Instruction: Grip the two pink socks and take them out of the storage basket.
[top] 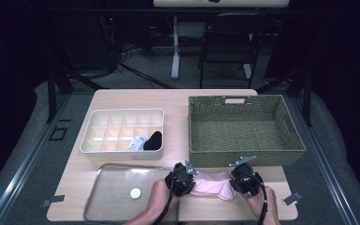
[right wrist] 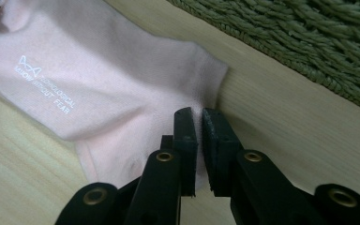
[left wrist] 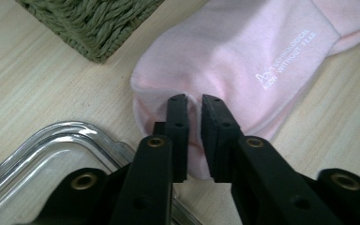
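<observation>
The left gripper (left wrist: 194, 101) was seen with its jaws drawn narrow, a fold of the pink sock (left wrist: 243, 61) pinched between them at one end. The right gripper (right wrist: 197, 115) was likewise closed to a thin gap on the sock's (right wrist: 98, 89) other end, cloth caught between the jaws. In the high view, the left gripper (top: 182, 177) and the right gripper (top: 245, 177) were held at either end of the sock (top: 213, 183), which was stretched between them on the wooden table (top: 136, 99), close to its near edge. White lettering was printed on the sock. Just beyond the sock, the woven basket (top: 246, 157) was set, its near wall close to both grippers. To the left of the left gripper a clear glass tray (top: 104, 169) was laid, with a small white disc (top: 135, 192) in it. Farther back on the left, a white divided box (top: 122, 112) was placed, with a dark rolled item (top: 153, 140) and a light patterned one (top: 138, 142) in its near compartments.
</observation>
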`<state>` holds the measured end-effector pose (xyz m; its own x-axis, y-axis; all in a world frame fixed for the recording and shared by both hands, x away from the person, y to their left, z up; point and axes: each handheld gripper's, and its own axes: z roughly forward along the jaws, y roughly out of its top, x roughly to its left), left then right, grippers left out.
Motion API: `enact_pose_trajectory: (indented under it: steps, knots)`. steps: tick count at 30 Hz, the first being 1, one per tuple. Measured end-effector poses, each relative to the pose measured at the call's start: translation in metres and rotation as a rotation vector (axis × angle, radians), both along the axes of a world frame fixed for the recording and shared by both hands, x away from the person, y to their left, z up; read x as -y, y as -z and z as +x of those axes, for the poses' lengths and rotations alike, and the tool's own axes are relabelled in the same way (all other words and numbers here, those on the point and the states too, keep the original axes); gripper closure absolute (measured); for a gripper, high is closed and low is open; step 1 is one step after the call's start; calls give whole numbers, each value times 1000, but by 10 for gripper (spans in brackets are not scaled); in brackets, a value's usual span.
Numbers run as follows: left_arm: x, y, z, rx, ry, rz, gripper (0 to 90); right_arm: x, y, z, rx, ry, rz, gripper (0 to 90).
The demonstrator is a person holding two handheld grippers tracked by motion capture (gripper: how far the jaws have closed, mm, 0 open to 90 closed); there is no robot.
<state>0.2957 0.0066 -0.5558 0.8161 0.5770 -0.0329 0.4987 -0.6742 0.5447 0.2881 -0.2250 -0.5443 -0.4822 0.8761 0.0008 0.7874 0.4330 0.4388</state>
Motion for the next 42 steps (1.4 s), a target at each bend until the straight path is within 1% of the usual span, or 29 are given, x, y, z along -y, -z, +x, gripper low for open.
enact_pose_trajectory:
  steps: [1, 2, 3, 5, 6, 7, 9, 13, 14, 15, 16, 17, 18, 19, 20, 21, 22, 23, 24, 26, 27, 28, 31, 32, 34, 35, 38, 41, 42]
  knots:
    - [0, 0, 0, 0, 0, 0, 844, 0, 0, 0, 0, 0, 0, 846]
    - [0, -2, -1, 10, 0, -13, 849, 1, -4, -1, 7, -3, -2, 848]
    - [0, -2, -1, 10, 0, -13, 852, 1, -7, -3, 19, 0, 3, 848]
    - [-4, -9, -1, 7, -5, -42, 852, 2, -14, -6, 43, 1, 12, 848]
    - [-5, -12, -1, 7, -4, -49, 852, 2, -17, -8, 57, 1, 17, 848]
    - [-5, -12, -1, 7, -4, -49, 851, 2, -17, -8, 57, 1, 17, 848]
    - [-11, -18, -1, 1, -6, -71, 851, 1, -25, -12, 75, -7, 22, 848]
    - [-17, -21, 0, -16, -14, -87, 851, -2, -29, -14, 74, -17, 31, 847]
    - [-20, -20, 1, -22, -19, -78, 852, -3, -30, -14, 74, -20, 36, 847]
    - [-20, -20, 1, -22, -19, -78, 851, -3, -30, -14, 74, -20, 36, 847]
    - [-22, -19, 2, -40, -20, -80, 851, -4, -29, -14, 67, -18, 55, 846]
    - [-22, -19, 2, -40, -20, -80, 851, -4, -29, -14, 67, -18, 55, 846]
    - [-22, -17, 3, -50, -18, -70, 850, -5, -27, -13, 51, -19, 61, 845]
    - [-22, -17, 3, -50, -18, -70, 849, -5, -27, -13, 51, -19, 61, 845]
    - [-21, -16, 3, -50, -14, -56, 849, -5, -25, -13, 43, -23, 71, 844]
    - [-20, -13, 3, -60, -6, -41, 837, -6, -18, -10, 21, -25, 61, 837]
    - [-20, -13, 3, -60, -6, -41, 809, -6, -18, -10, 21, -25, 61, 837]
    - [-17, -11, 3, -49, -13, -9, 745, -4, -10, -5, 0, -14, 47, 778]
    - [-16, -11, 2, -35, -24, 7, 685, -2, -7, -4, -4, -14, 48, 751]
    - [-15, -10, 2, -20, -38, 22, 589, 2, -4, -3, 7, 16, 62, 736]
    - [-15, -10, 2, -20, -38, 22, 569, 2, -4, -3, 7, 16, 62, 736]
    - [-15, -10, 4, -17, -45, 21, 561, 8, -7, -2, 0, 20, 75, 727]
    - [-15, -9, 5, -21, -49, 23, 562, 10, -6, -2, -4, 23, 79, 720]
    - [-15, -8, 6, -23, -52, 23, 564, 8, -2, -1, -4, 38, 74, 705]
    - [-14, -7, 6, -34, -40, 34, 571, 7, 1, 1, -28, 19, 51, 689]
    - [-14, -7, 6, -34, -40, 34, 577, 7, 1, 1, -28, 19, 51, 689]
    - [-11, -6, 5, -41, -28, 40, 593, 5, 6, 4, -54, 17, 43, 645]
    - [-10, -5, 5, -47, -22, 37, 602, 5, 8, 5, -57, 12, 53, 647]
    - [-9, -4, 5, -47, -17, 40, 619, 6, 8, 4, -61, 7, 66, 701]
